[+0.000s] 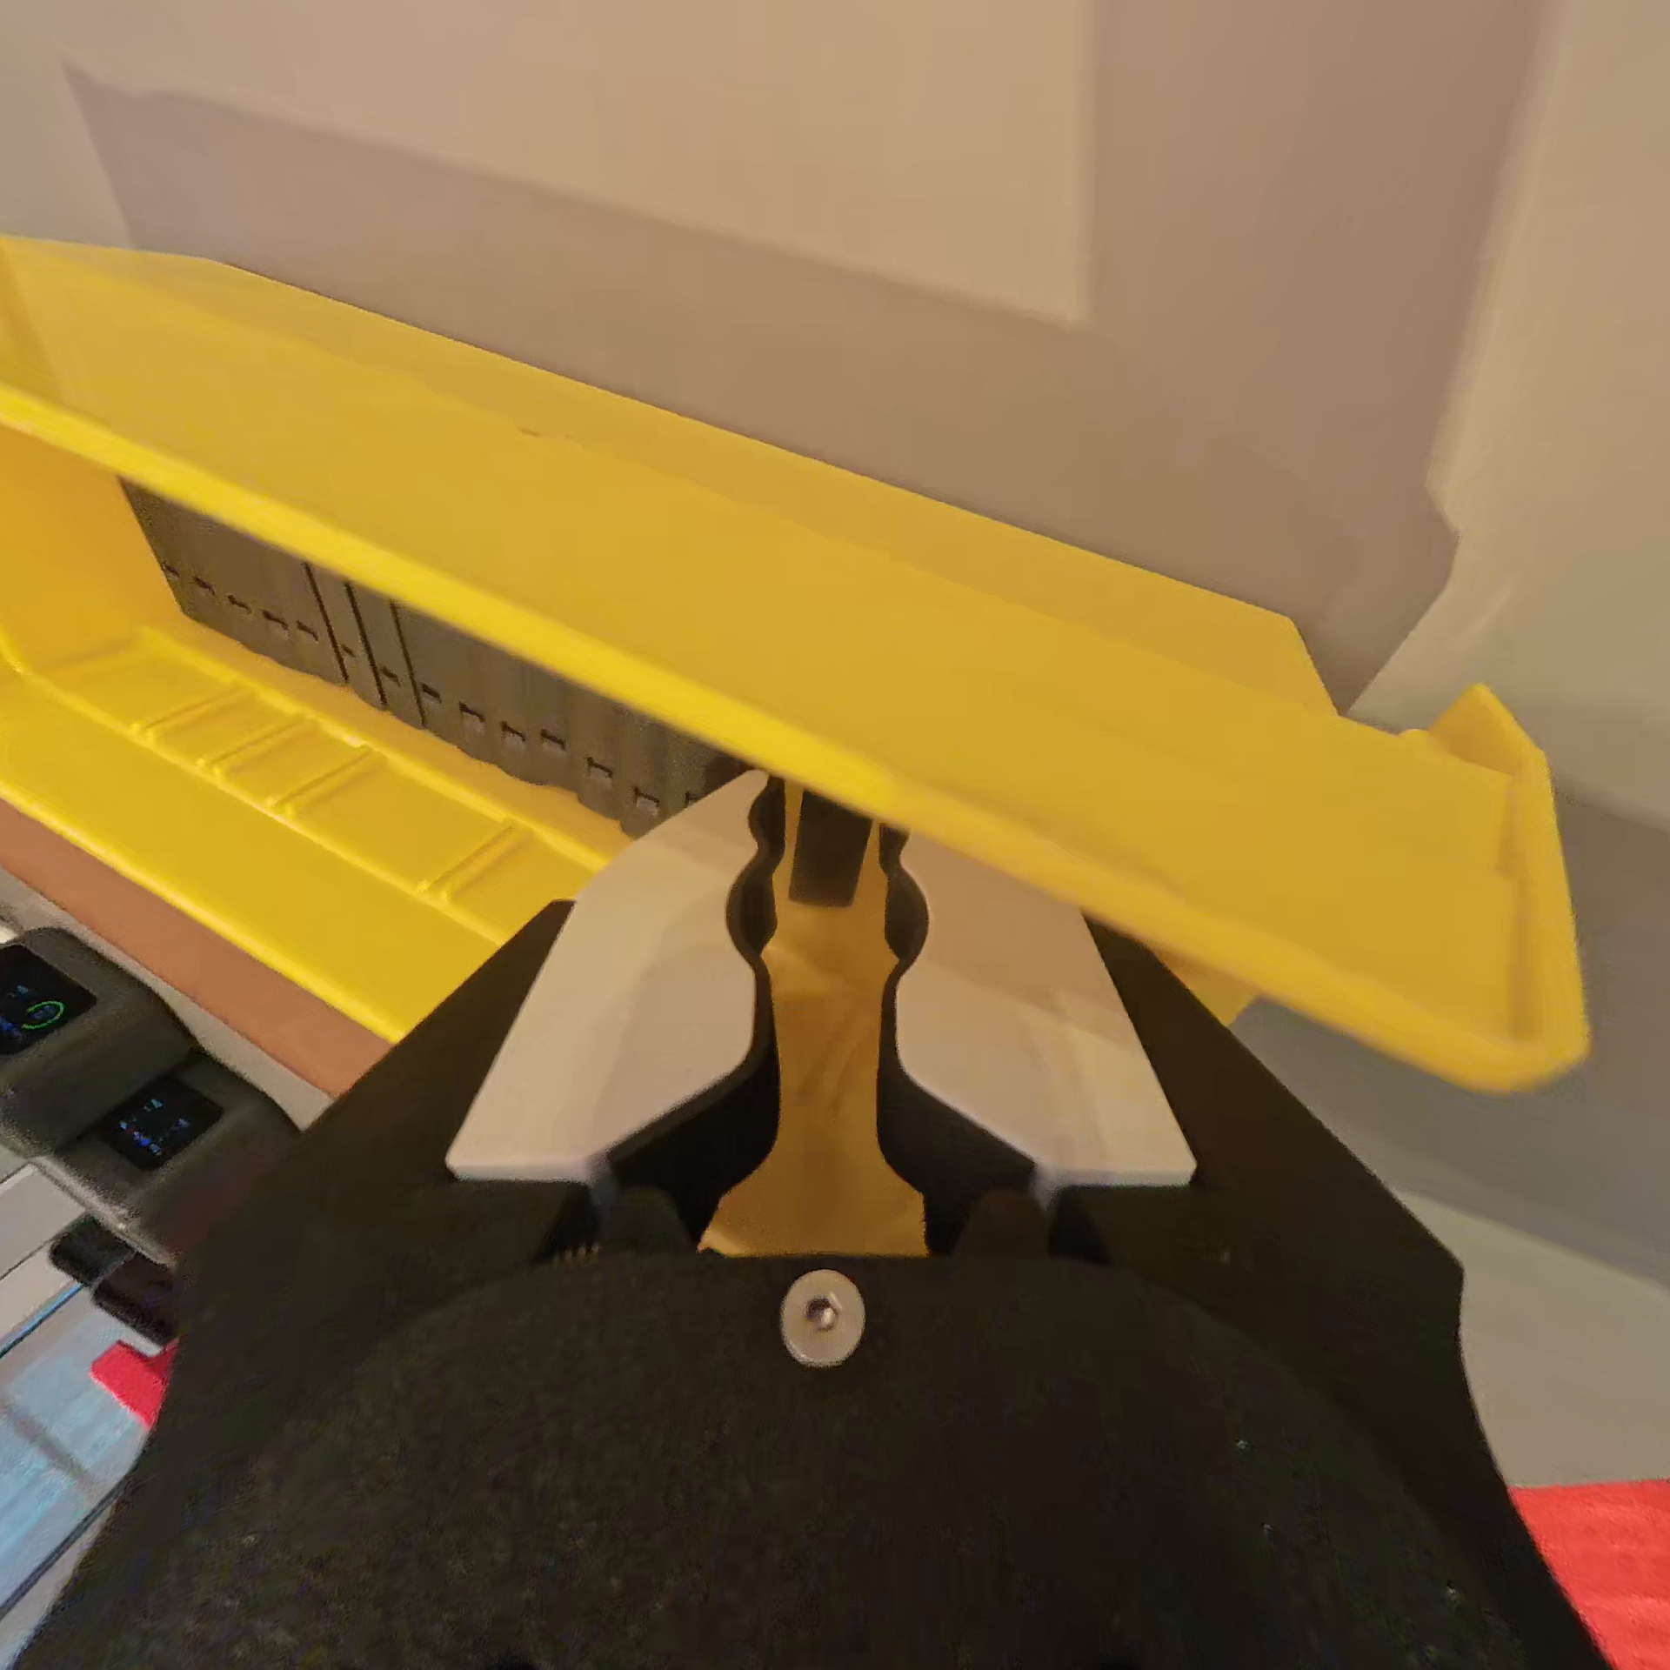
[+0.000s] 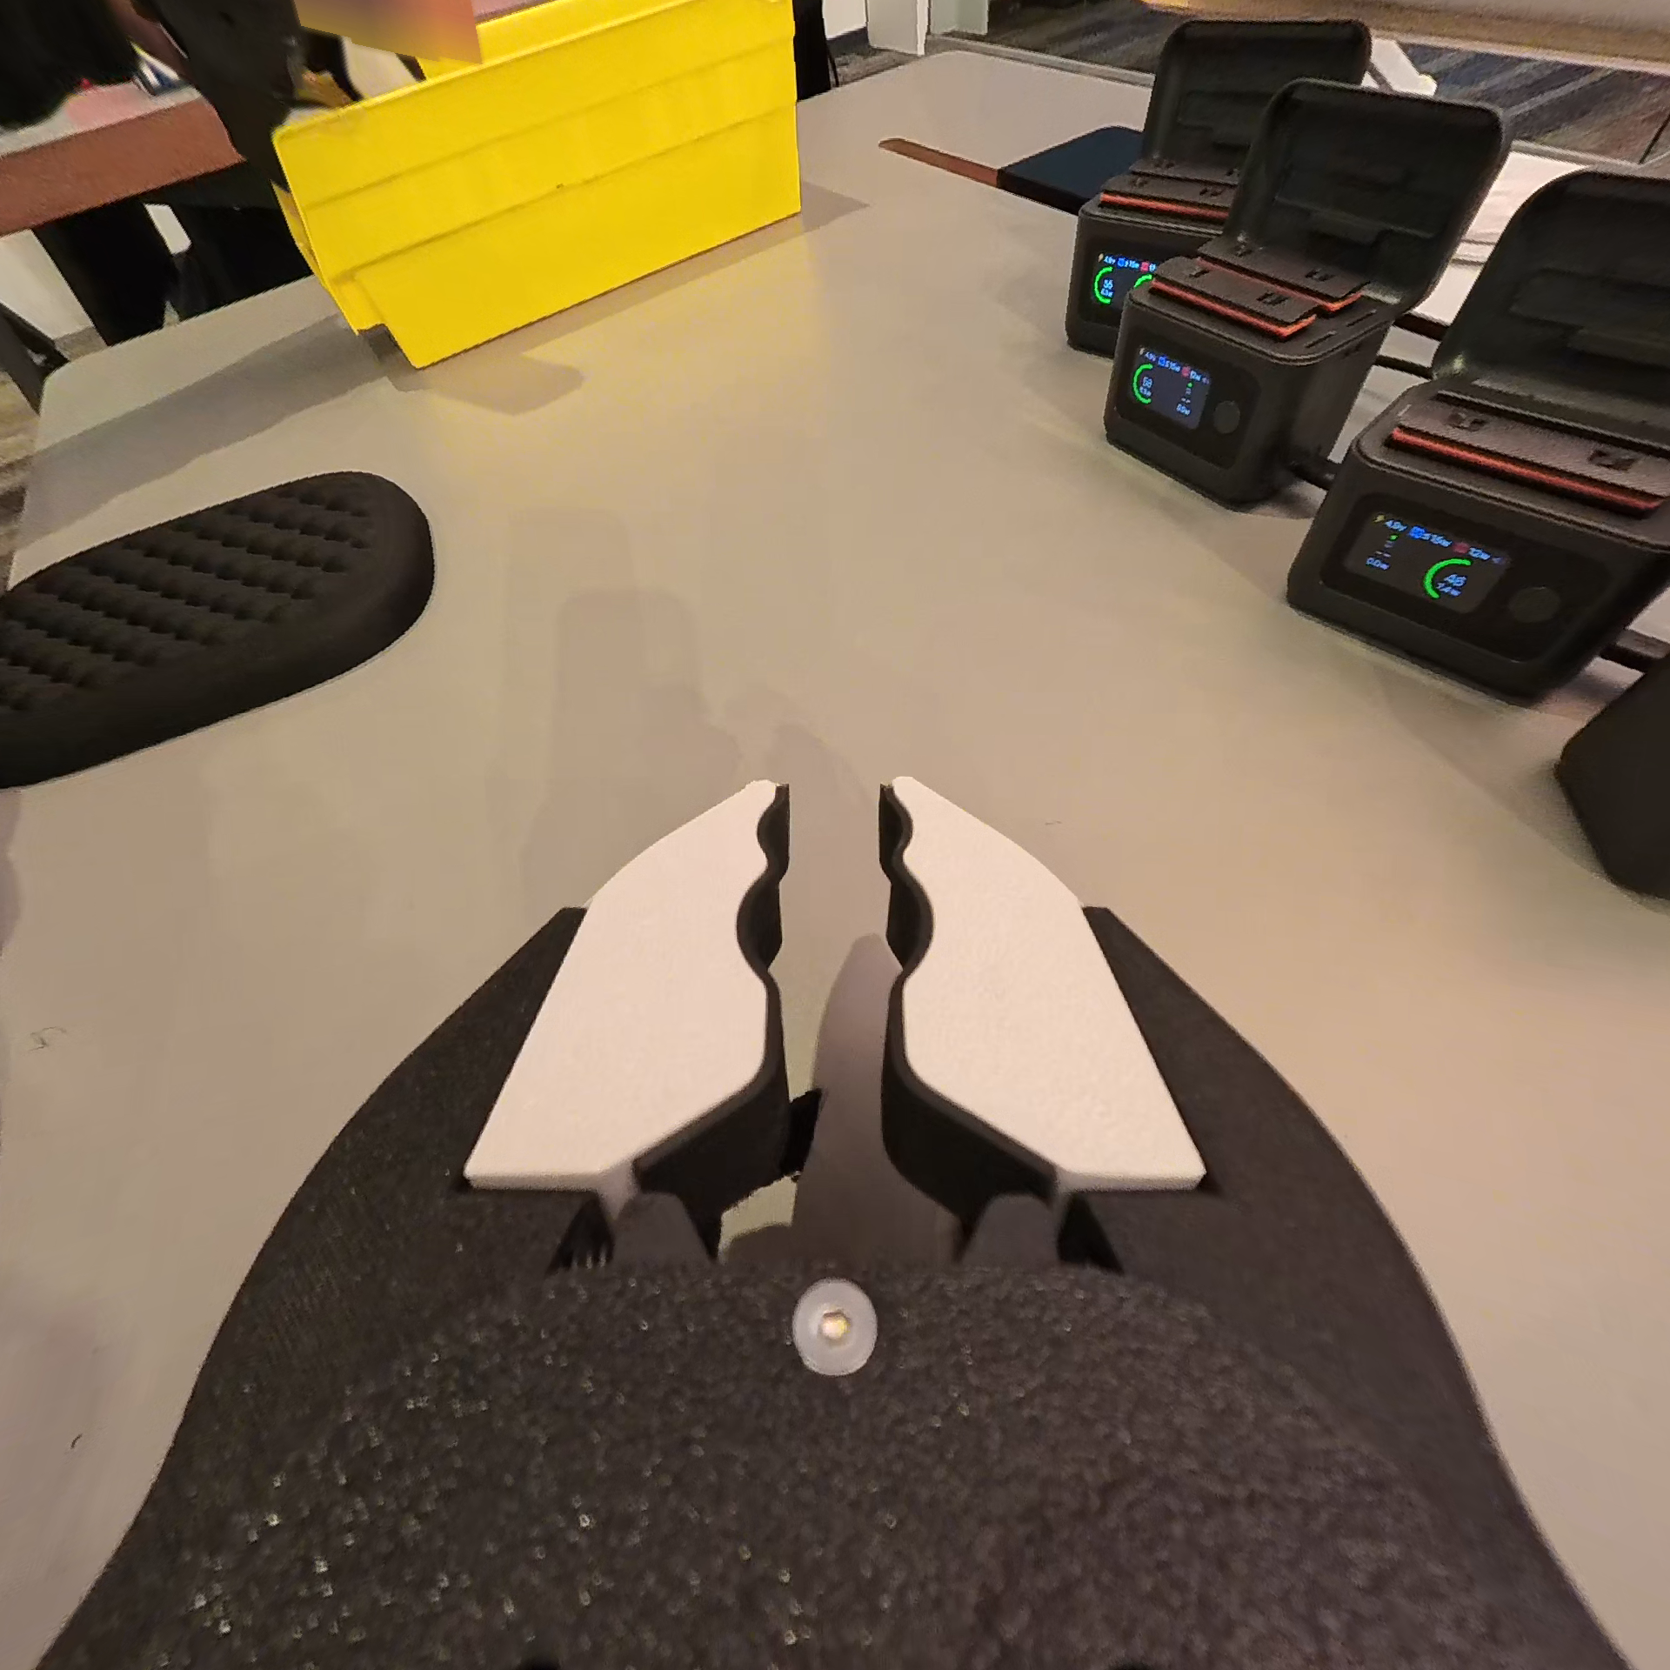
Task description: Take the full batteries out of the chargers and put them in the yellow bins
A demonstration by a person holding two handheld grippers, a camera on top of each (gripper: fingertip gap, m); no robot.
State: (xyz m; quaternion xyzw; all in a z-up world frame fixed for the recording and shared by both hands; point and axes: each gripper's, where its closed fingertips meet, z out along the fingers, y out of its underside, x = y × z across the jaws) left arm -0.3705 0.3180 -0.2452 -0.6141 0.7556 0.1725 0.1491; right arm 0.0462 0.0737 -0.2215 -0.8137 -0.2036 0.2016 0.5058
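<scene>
In the left wrist view my left gripper (image 1: 824,813) reaches into the lower yellow bin (image 1: 316,813), under the rim of the upper yellow bin (image 1: 904,723). A dark battery (image 1: 820,863) sits between its jaws, which stand close on both sides. The rim hides the fingertips. A row of several grey batteries (image 1: 361,633) stands along the bin's back. My right gripper (image 2: 834,791) hovers low over the grey table (image 2: 723,542), slightly open and empty. Three dark chargers (image 2: 1202,398) with open lids hold batteries with orange-red strips (image 2: 1518,465).
The stacked yellow bins (image 2: 542,181) stand at the table's far left. A black textured pad (image 2: 199,605) lies at the left. A dark object (image 2: 1618,795) sits at the right edge. Charger screens (image 1: 45,1021) show at lower left in the left wrist view. My hands' fingertips stand some 50 cm from each other.
</scene>
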